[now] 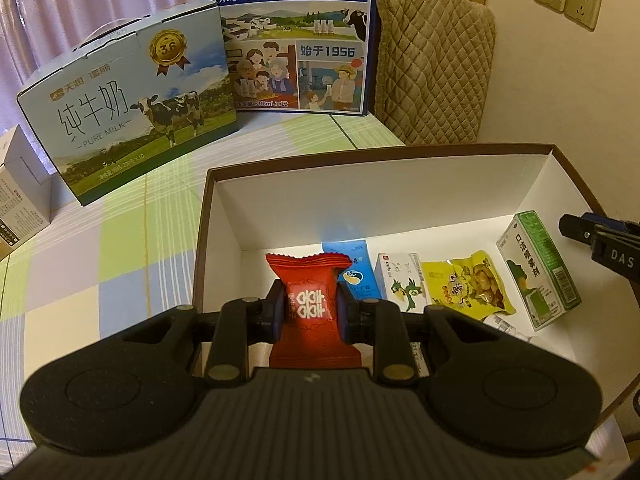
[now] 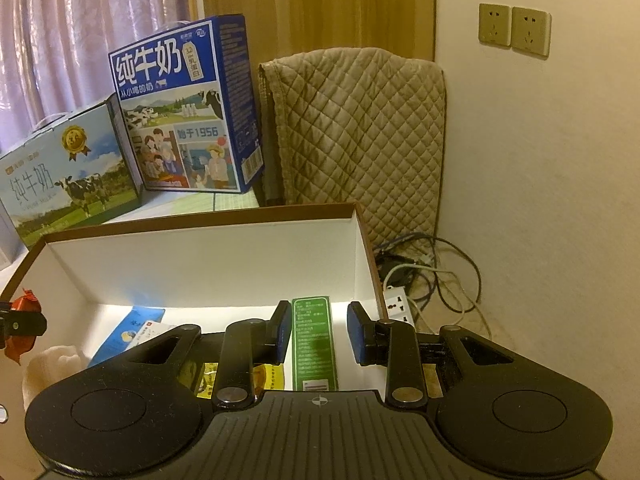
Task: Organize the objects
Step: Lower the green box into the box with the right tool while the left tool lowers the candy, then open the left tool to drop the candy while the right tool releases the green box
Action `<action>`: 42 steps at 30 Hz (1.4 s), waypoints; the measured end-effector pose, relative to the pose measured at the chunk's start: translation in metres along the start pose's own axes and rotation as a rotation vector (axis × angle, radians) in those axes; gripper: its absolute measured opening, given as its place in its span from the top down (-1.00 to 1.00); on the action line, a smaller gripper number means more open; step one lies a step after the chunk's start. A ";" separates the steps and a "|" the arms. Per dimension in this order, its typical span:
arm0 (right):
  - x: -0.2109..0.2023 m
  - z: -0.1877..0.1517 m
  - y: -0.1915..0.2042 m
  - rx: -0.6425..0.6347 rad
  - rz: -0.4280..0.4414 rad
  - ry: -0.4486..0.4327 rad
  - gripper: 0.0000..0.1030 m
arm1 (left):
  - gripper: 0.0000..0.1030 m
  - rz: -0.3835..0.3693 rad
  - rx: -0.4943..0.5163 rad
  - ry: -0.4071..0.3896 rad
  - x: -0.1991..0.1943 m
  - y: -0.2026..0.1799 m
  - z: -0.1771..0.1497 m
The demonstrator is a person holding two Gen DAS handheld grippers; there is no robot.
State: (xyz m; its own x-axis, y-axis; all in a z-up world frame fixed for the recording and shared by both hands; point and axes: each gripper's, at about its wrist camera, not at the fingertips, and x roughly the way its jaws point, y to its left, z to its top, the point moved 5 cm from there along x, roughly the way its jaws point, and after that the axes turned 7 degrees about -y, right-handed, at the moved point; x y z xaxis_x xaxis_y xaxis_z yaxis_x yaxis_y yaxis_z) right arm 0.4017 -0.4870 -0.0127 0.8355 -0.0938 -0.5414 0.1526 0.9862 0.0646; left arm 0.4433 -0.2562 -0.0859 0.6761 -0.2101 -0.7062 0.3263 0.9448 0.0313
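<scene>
A: From the left wrist view, what is held?

B: A red snack packet (image 1: 310,308) is pinched across its middle by the left hand-held gripper (image 1: 310,310), the pads closed in on its sides. The packet is held above the near-left part of the open box (image 1: 208,216), which rests on the checked worktop (image 1: 120,240).

A: How is such a packet judged to handle?

B: It is judged light, soft and crinkly, with slippery film; a grip across the filled middle, as seen, is thought safer than one on the flat crimped ends, and a hard squeeze could crush what is inside.

A: What lies ahead of that hand-held gripper?

B: Beyond its tips, on the box floor, a blue packet (image 1: 352,264), a small white carton (image 1: 400,280) and a yellow snack bag (image 1: 472,284) are seen side by side, with a green carton (image 1: 540,268) further right. The right hand-held gripper's tip is seen at the far right edge.

A: And the right wrist view?

B: The right hand-held gripper (image 2: 318,334) is shown wide apart and empty, lowered inside the box near its right wall. The green carton lies between and below the fingers, untouched so far as can be told. It is judged stiff and light, best taken across its narrow sides. The tool is held level, pointing toward the far wall of the box.
</scene>
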 end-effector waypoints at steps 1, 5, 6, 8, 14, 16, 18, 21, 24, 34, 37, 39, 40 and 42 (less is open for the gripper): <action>0.000 0.000 0.000 0.000 0.000 0.000 0.47 | 0.58 0.002 -0.001 0.001 0.001 0.000 0.001; 0.000 0.000 0.000 0.000 0.002 0.001 0.47 | 0.58 0.006 0.001 0.002 0.004 0.000 0.003; 0.000 0.000 -0.001 0.002 0.004 0.000 0.47 | 0.58 0.007 0.001 0.003 0.005 0.000 0.003; 0.001 0.000 -0.001 0.005 0.006 0.000 0.47 | 0.58 0.007 0.002 0.005 0.007 0.000 0.003; 0.001 0.000 -0.001 0.006 0.007 0.000 0.47 | 0.54 0.008 0.002 0.003 0.011 0.001 0.005; 0.001 0.000 -0.001 0.006 0.007 -0.001 0.47 | 0.43 0.013 0.014 0.002 0.012 0.001 0.004; 0.001 0.000 -0.001 0.008 0.008 0.000 0.47 | 0.36 0.022 0.027 0.001 0.012 0.001 0.004; 0.000 0.000 -0.001 0.009 0.009 -0.001 0.47 | 0.30 0.022 0.027 0.000 0.011 0.002 0.004; 0.000 0.000 -0.001 0.009 0.009 -0.001 0.47 | 0.24 0.025 0.030 -0.002 0.010 0.003 0.003; 0.000 0.001 0.000 0.009 0.008 -0.001 0.47 | 0.19 0.022 0.025 0.004 0.008 0.005 -0.001; 0.000 0.001 0.000 0.009 0.008 -0.001 0.47 | 0.16 0.018 0.022 0.003 0.006 0.005 -0.002; 0.000 0.001 -0.001 0.008 0.009 -0.001 0.47 | 0.09 0.016 0.023 0.002 0.004 0.004 -0.004; 0.000 0.001 0.000 0.009 0.008 -0.001 0.47 | 0.08 0.015 0.026 0.001 0.003 0.004 -0.005; -0.001 0.001 0.000 0.004 0.007 0.000 0.47 | 0.04 0.013 0.028 -0.002 0.000 0.004 -0.006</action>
State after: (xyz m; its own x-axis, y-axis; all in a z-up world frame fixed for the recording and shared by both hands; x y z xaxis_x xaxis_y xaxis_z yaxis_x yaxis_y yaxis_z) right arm 0.4019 -0.4873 -0.0111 0.8363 -0.0869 -0.5414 0.1492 0.9862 0.0721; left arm 0.4405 -0.2513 -0.0897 0.6816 -0.1985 -0.7043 0.3356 0.9401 0.0599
